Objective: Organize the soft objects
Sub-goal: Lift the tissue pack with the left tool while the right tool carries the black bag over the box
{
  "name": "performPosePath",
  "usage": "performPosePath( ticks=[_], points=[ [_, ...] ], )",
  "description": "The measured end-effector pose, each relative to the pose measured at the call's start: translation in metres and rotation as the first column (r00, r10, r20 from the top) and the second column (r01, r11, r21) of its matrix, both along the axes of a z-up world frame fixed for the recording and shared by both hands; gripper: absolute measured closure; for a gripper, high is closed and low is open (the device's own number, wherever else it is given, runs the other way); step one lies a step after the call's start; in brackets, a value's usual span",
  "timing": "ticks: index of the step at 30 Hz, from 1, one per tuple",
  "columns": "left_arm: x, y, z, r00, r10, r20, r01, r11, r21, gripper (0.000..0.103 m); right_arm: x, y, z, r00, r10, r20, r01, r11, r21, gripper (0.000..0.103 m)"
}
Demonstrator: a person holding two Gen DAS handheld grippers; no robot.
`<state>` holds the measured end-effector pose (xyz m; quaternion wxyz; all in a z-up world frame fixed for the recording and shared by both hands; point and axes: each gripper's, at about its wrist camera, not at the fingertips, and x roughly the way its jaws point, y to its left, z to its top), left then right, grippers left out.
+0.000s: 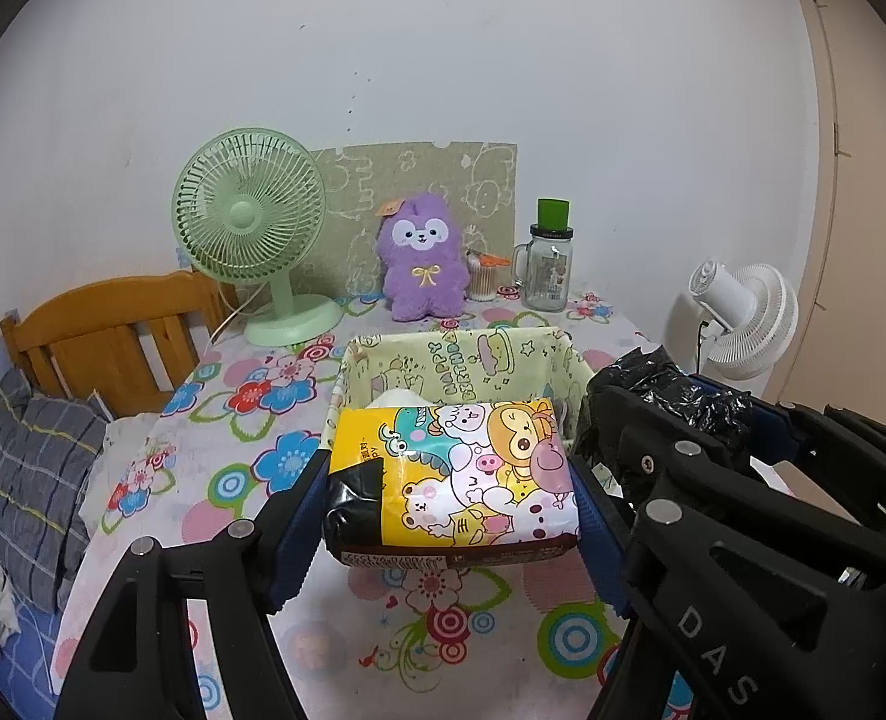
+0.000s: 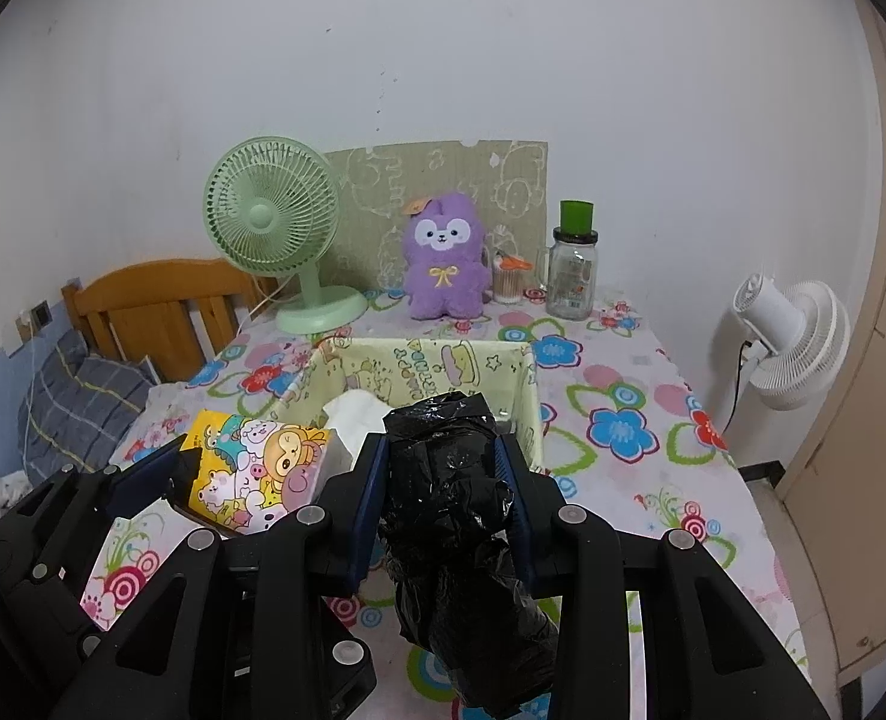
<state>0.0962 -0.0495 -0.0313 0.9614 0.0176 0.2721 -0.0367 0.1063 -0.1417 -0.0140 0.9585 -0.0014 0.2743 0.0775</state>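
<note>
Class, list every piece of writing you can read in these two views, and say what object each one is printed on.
"HAPPY BIRTHDAY": inside wall of the fabric-lined basket, printed upside down as seen.
"DAS": black arm of the right gripper; further letters cut off.
Tissue pack: small side text and barcode digits, too blurred to read.
Glass jar: label too small to read.
</note>
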Motion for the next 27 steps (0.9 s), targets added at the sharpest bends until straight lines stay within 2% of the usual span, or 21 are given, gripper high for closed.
performPosePath(
  ticks=[27],
  points=[
    [0.052, 0.007, -0.001, 1.0, 0.015, -0.02, -0.015, 1.0, 0.008, 0.027, 0.056, 0.006, -0.003, 1.0, 0.009, -0.016, -0.009, 1.0, 0.01, 0.064]
  ],
)
